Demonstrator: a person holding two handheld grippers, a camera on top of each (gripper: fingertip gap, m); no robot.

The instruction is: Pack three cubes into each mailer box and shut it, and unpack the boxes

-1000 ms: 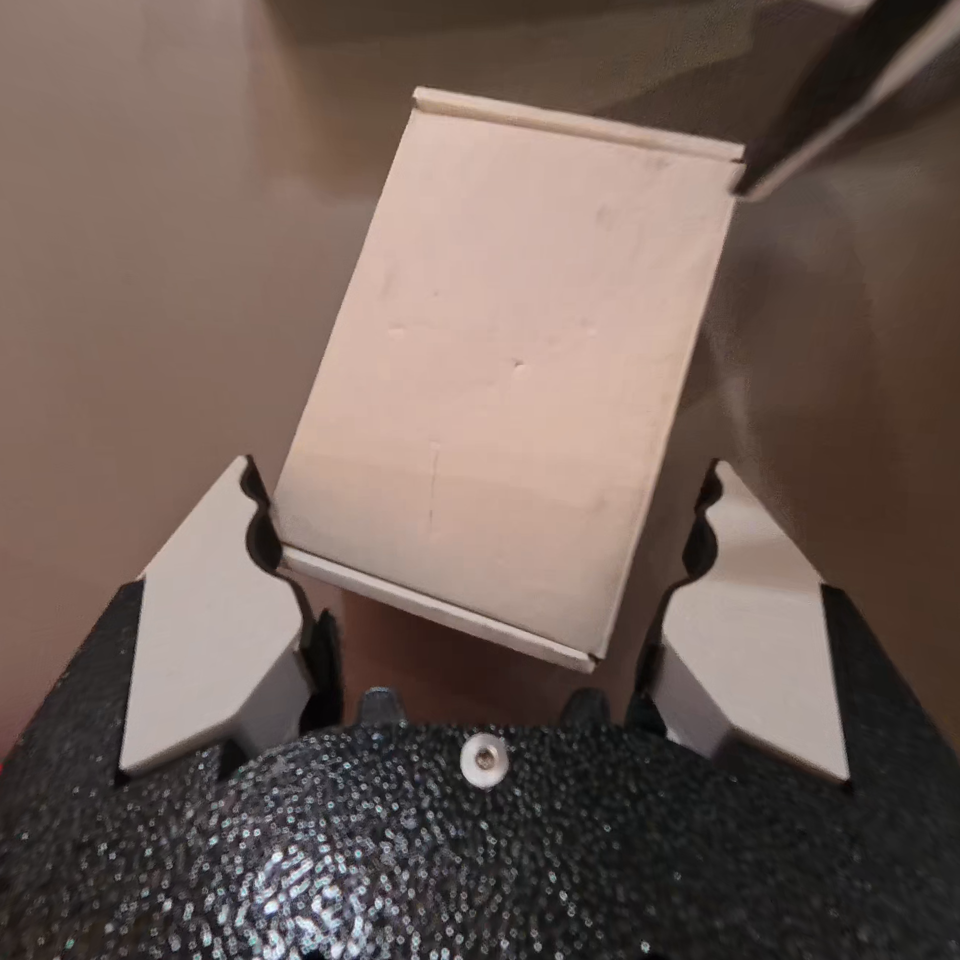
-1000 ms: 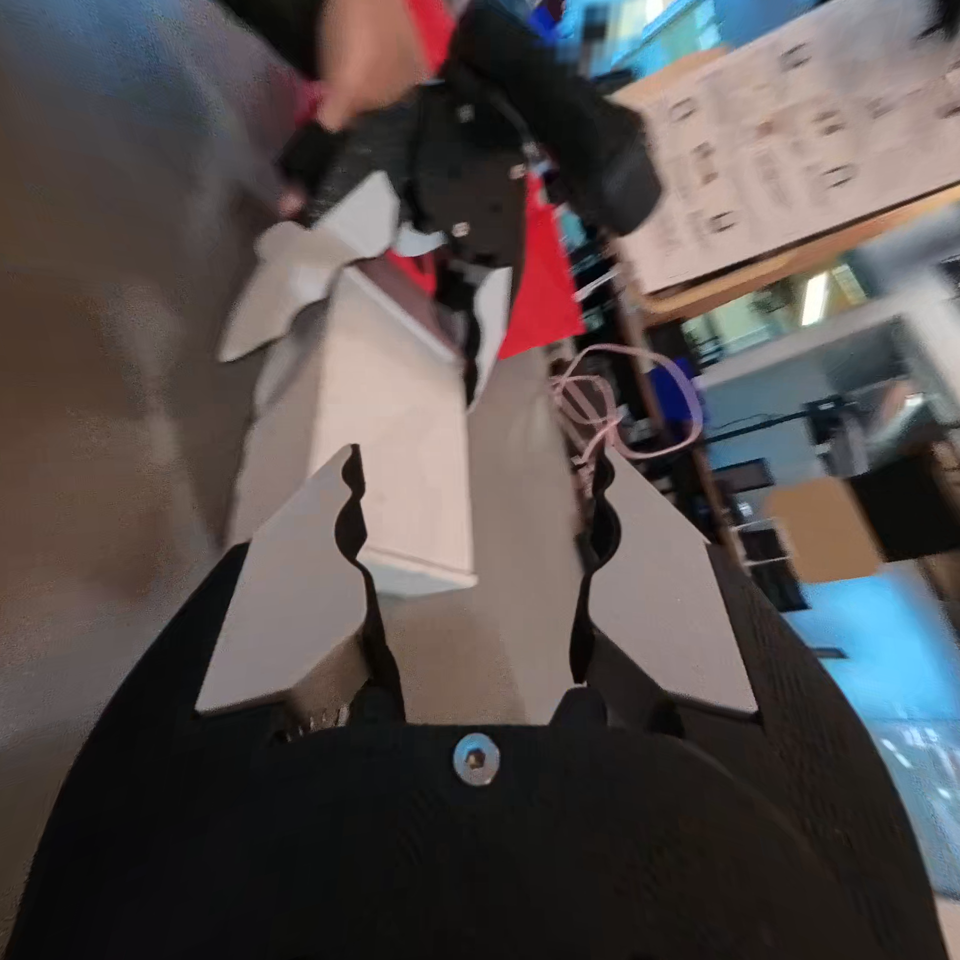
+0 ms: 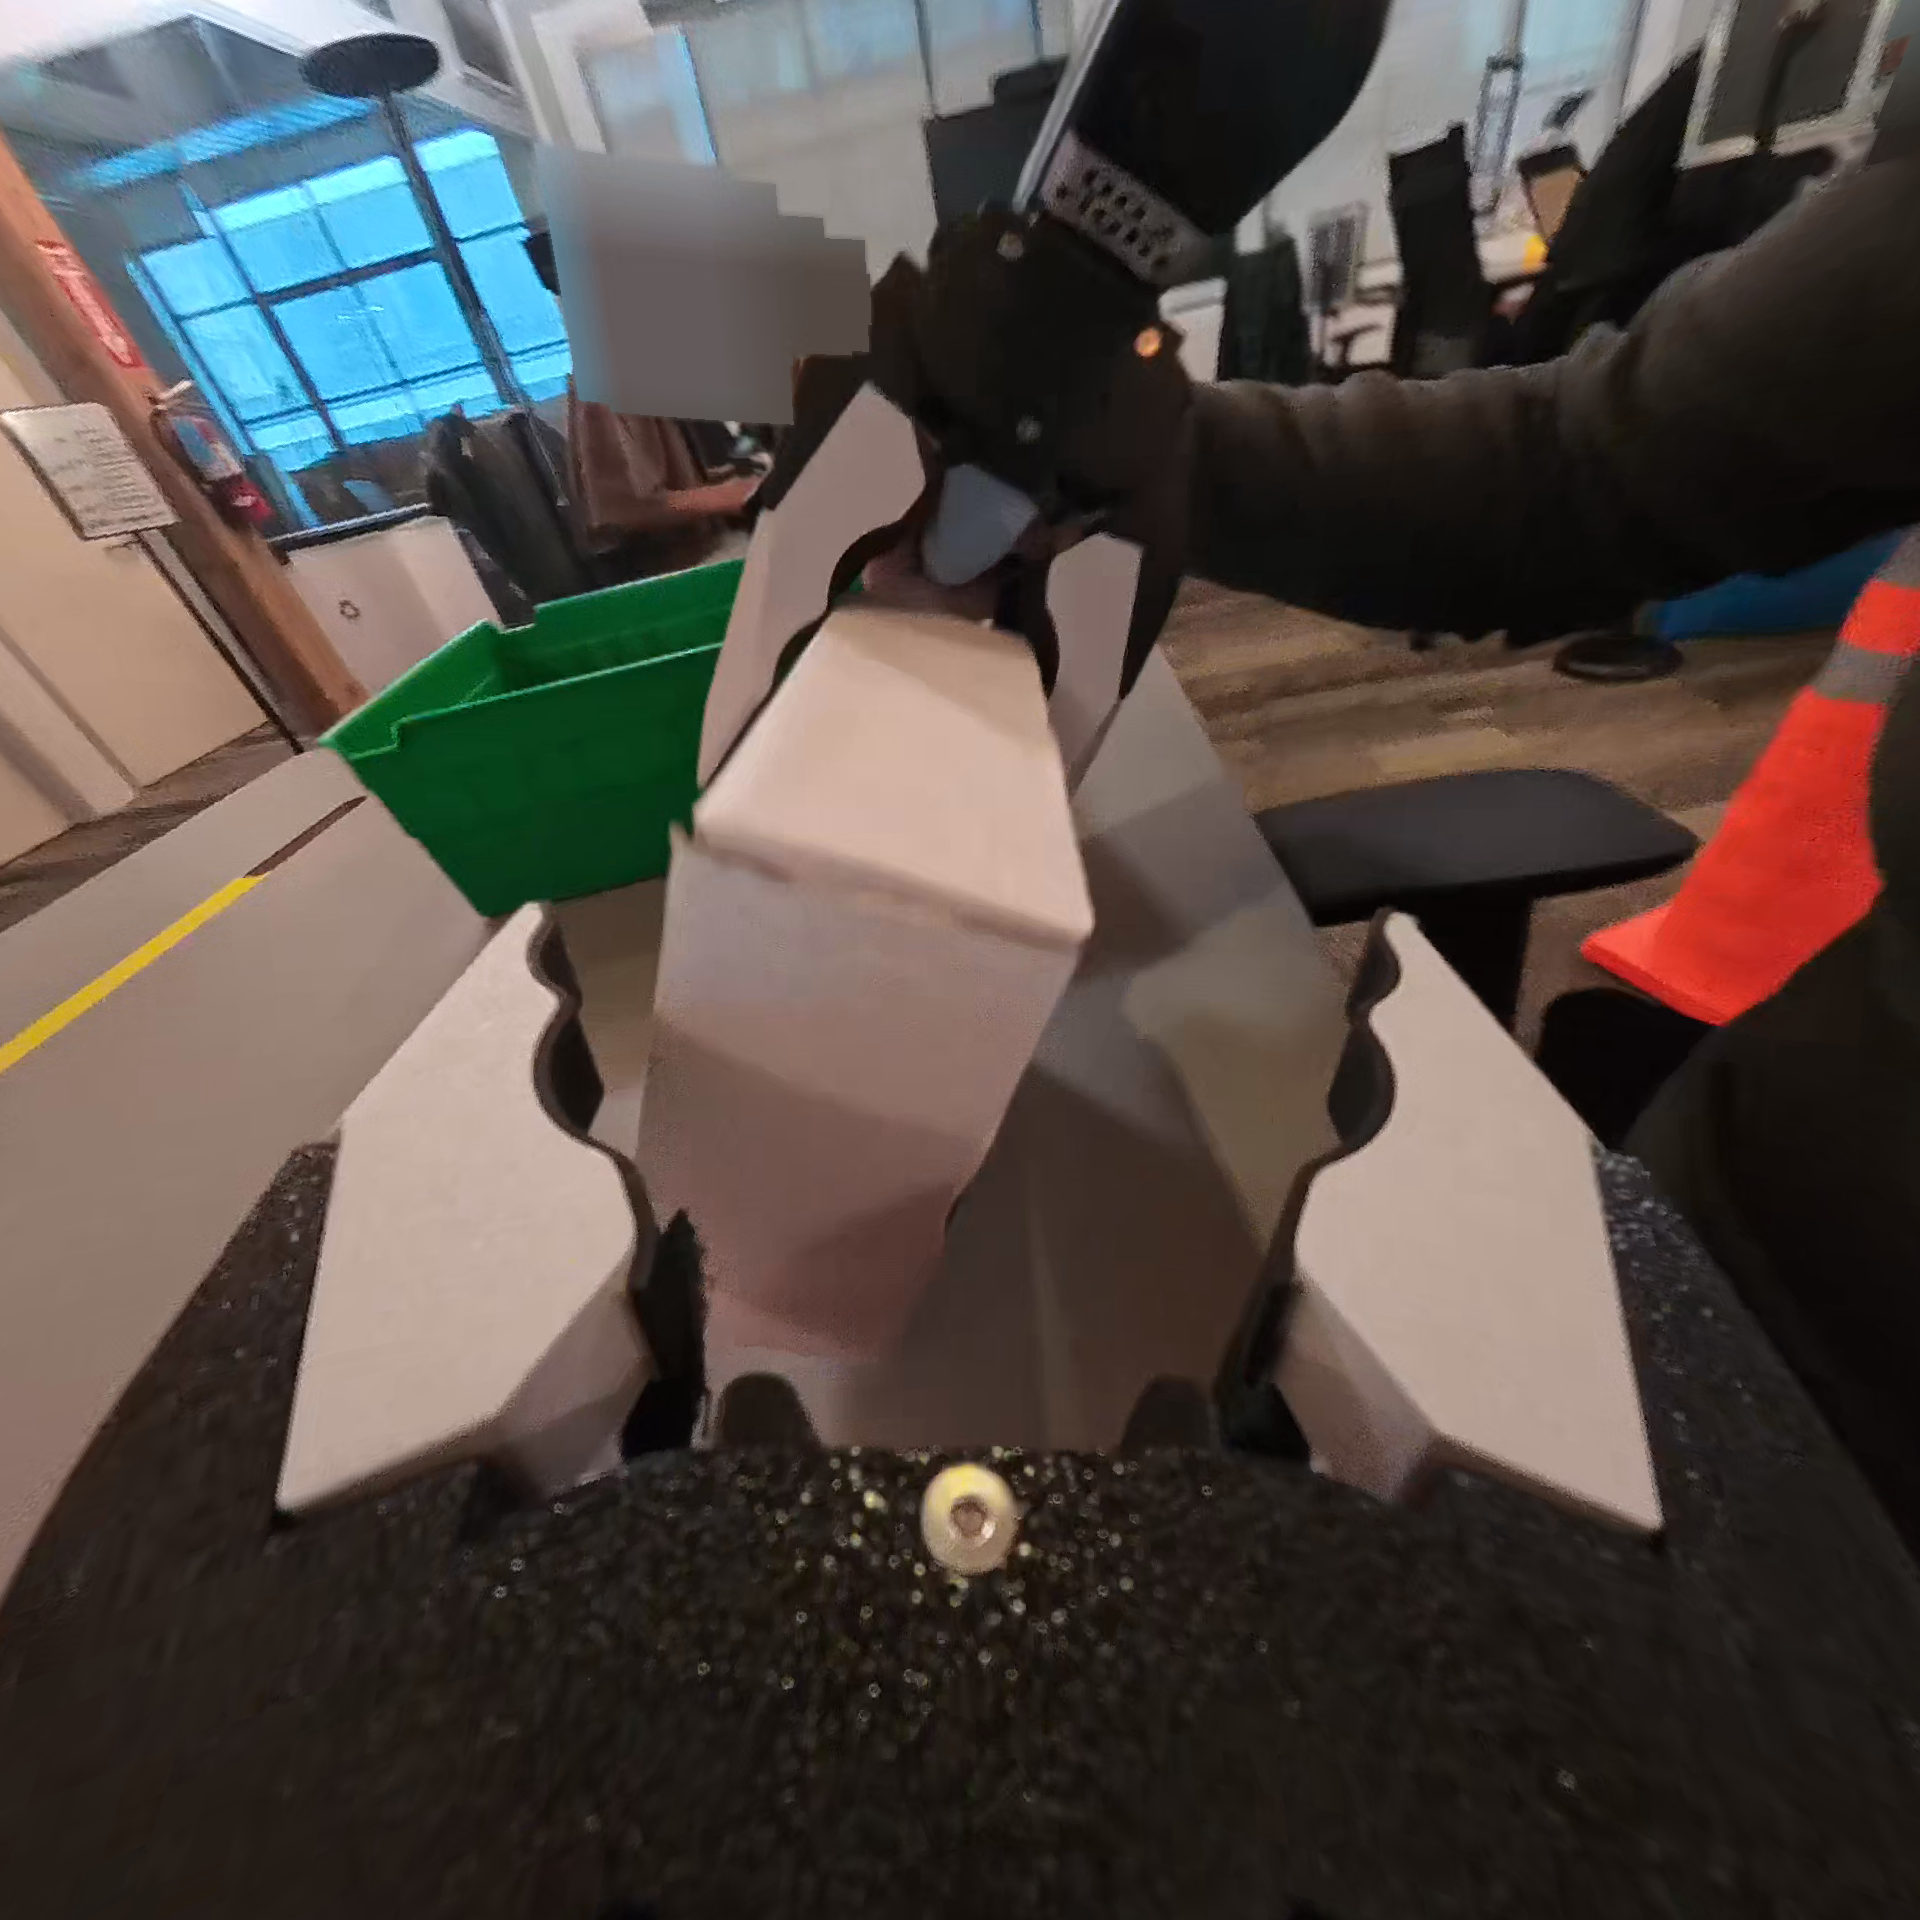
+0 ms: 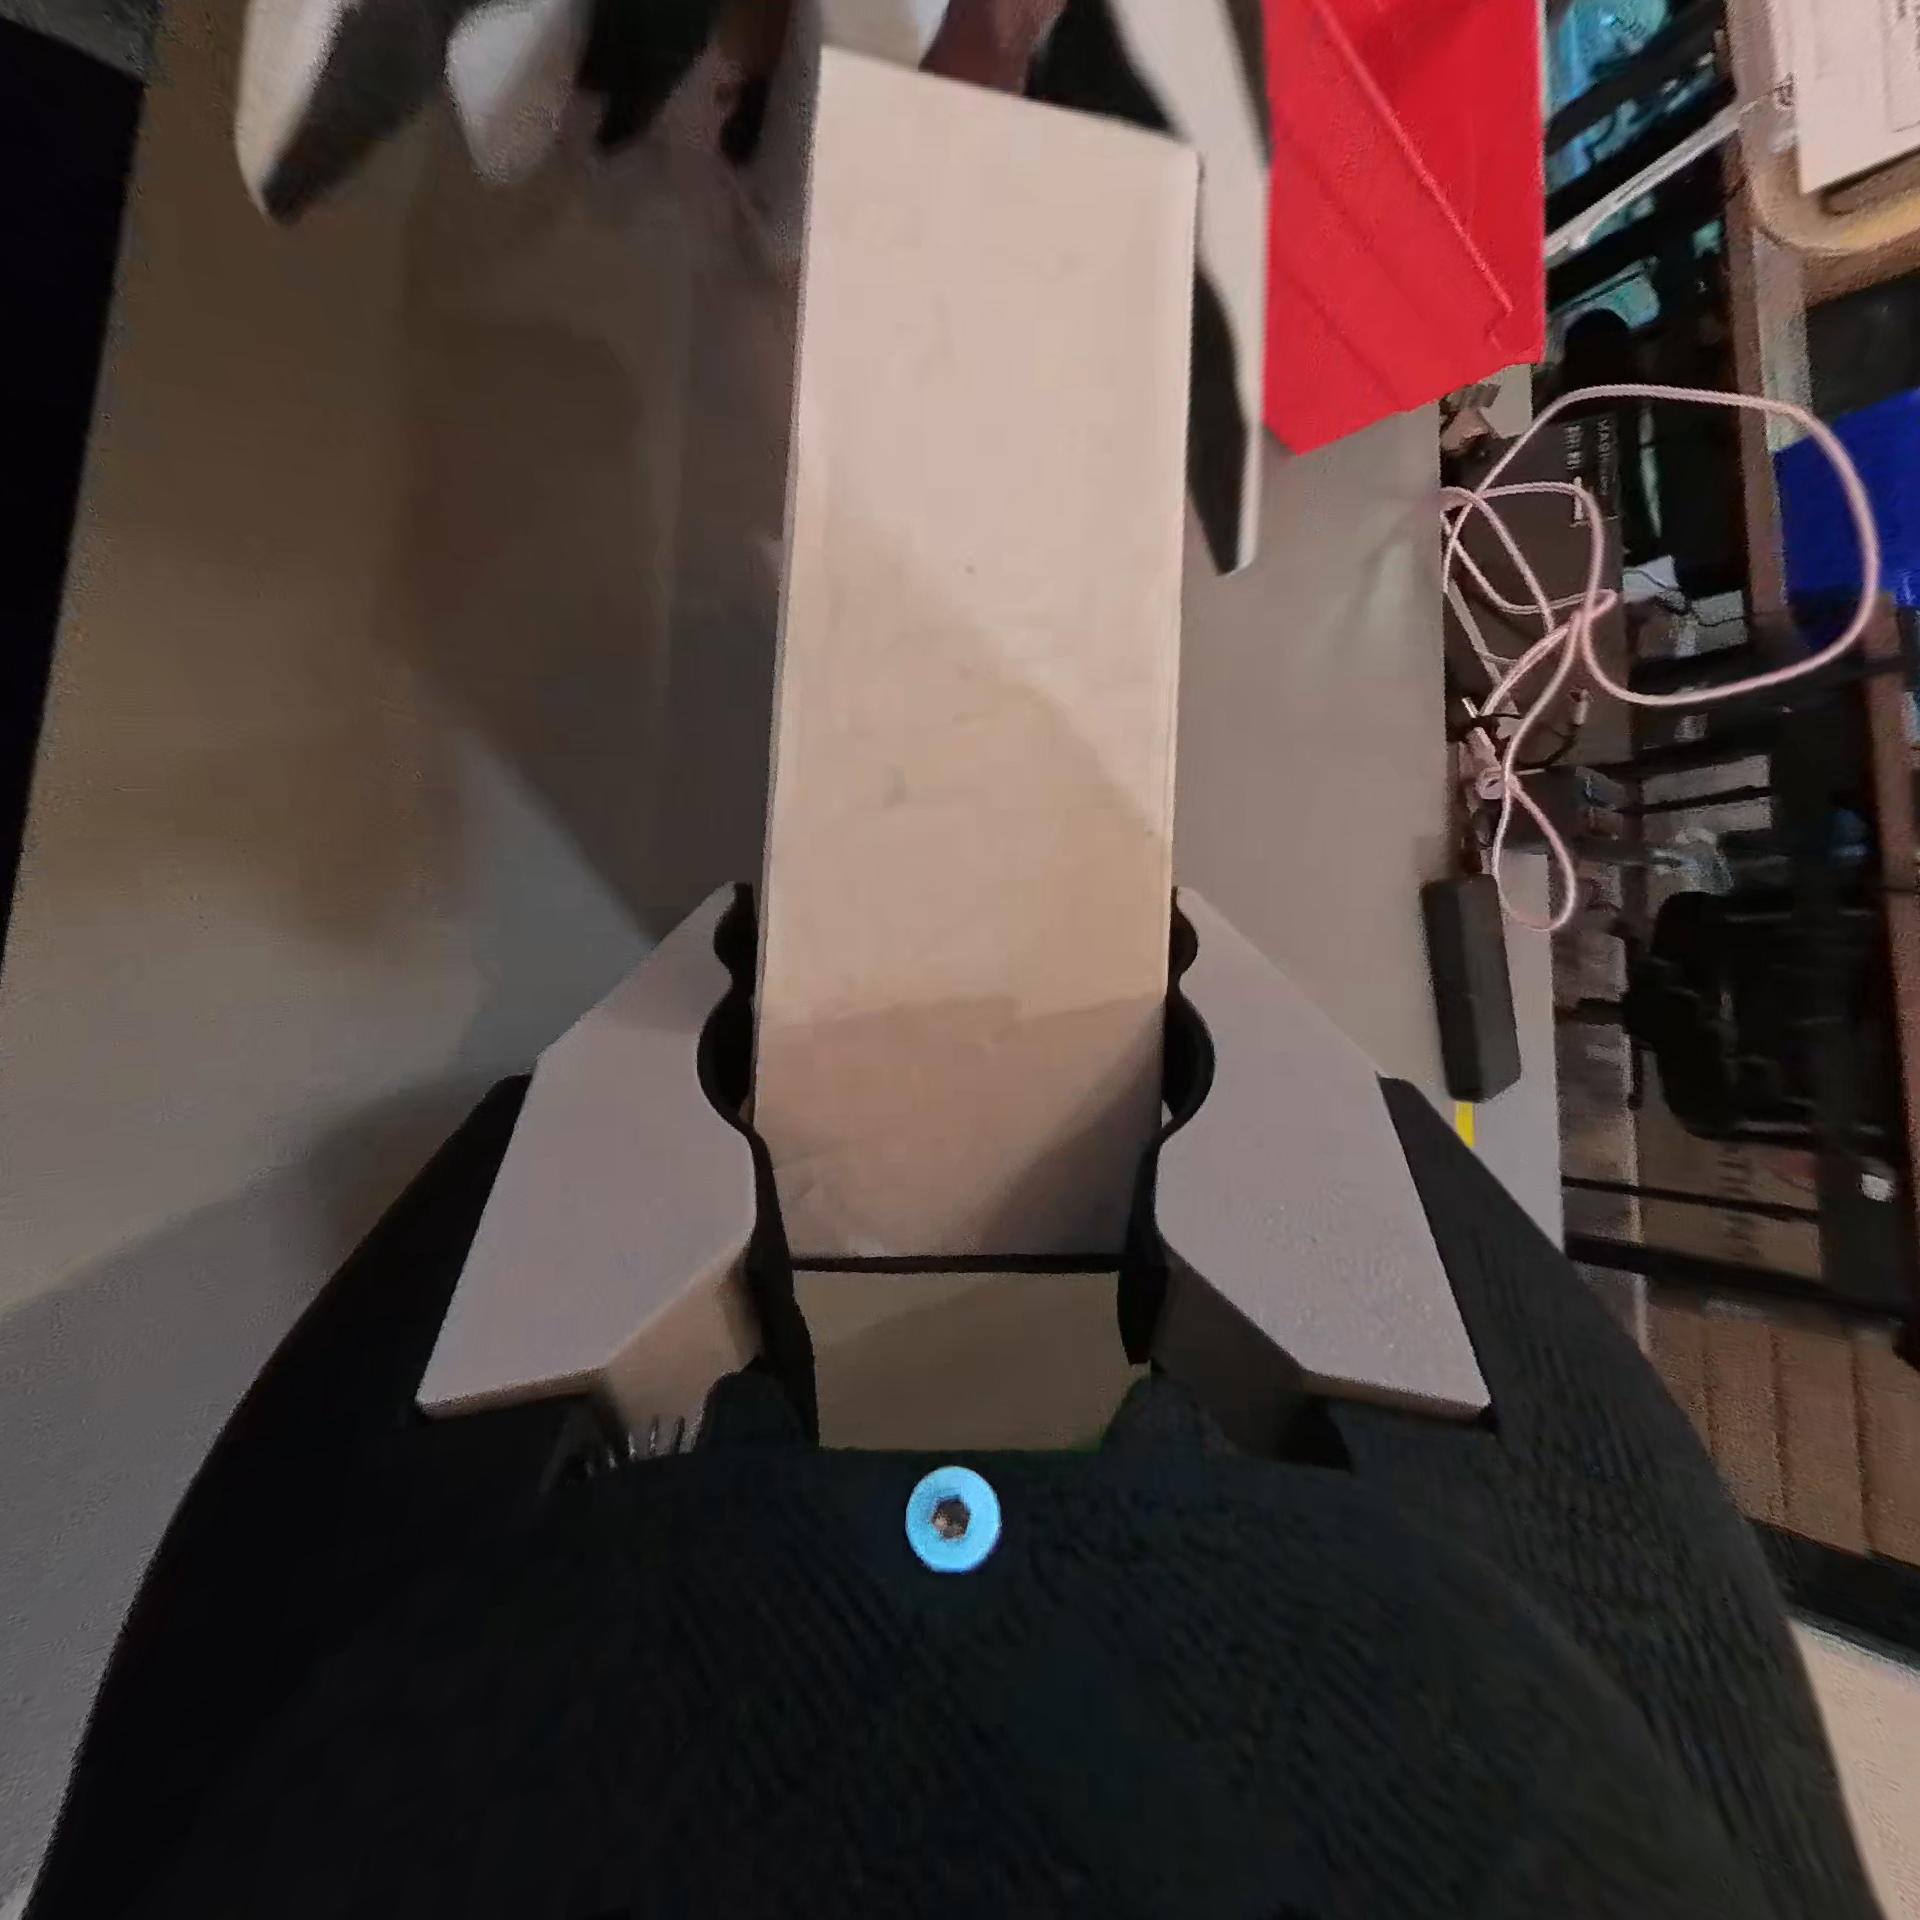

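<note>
Right gripper [image 4: 961,1049] clamps our white mailer box [image 4: 977,644] by its near end, both pads pressed to its sides, lifting it off the worktop [image 4: 343,582]. Our left gripper [image 3: 961,1049] stands wide open around the far end, touching nothing, likely ready to work the flap. Behind waits a green bin [image 3: 540,758].

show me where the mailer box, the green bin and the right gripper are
mailer box [image 4: 977,623]: right wrist view, on its long flat upper face
green bin [image 3: 540,769]: left wrist view, on its outer side wall
right gripper [image 4: 961,1039]: right wrist view, midway between its fingertips, which press the box's two sides
</note>
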